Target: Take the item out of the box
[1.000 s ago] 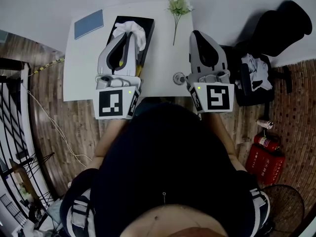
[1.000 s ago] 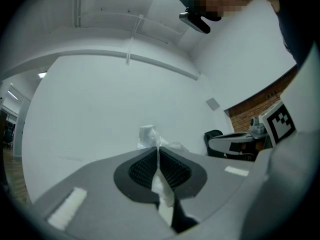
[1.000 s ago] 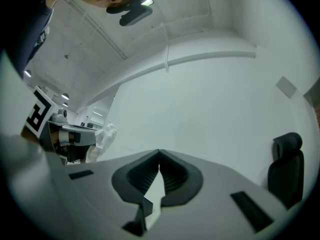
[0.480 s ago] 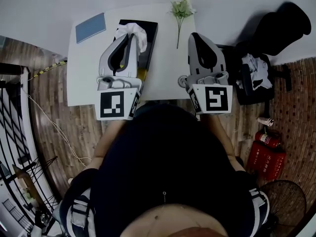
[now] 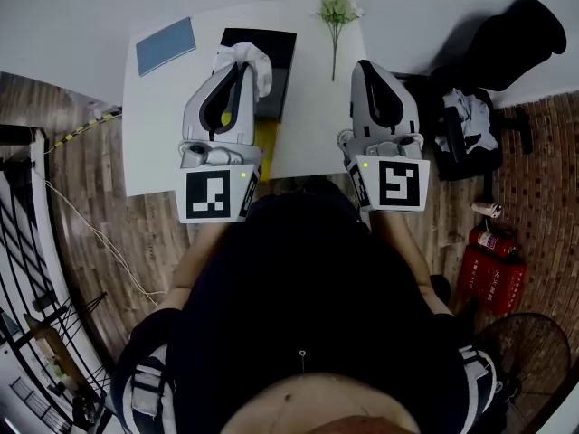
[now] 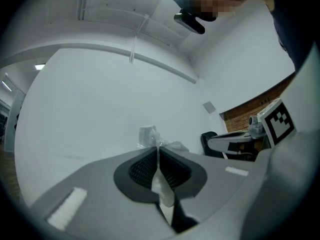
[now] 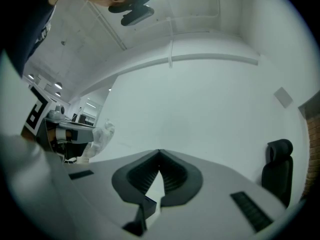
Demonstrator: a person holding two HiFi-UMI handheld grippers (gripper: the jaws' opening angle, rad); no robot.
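A black box lies open at the back of the white table, with a yellow flap at its near end. My left gripper hangs over the box's left side, shut on a crumpled white item. In the left gripper view the white item bunches above the closed pads, and a strip of it runs down between them. My left gripper tilts up toward the wall. My right gripper hovers over the table's right edge. In its own view my right gripper is shut with nothing in it.
A blue notebook lies at the table's back left. A sprig of pale flowers lies at the back right. A small round object peeks out beside the right gripper. A black chair stands to the right, with red canisters on the wooden floor.
The left gripper keeps its hold on the white item. The box and table sit slightly further right and back in the view. The small round object is now mostly hidden by the right gripper.
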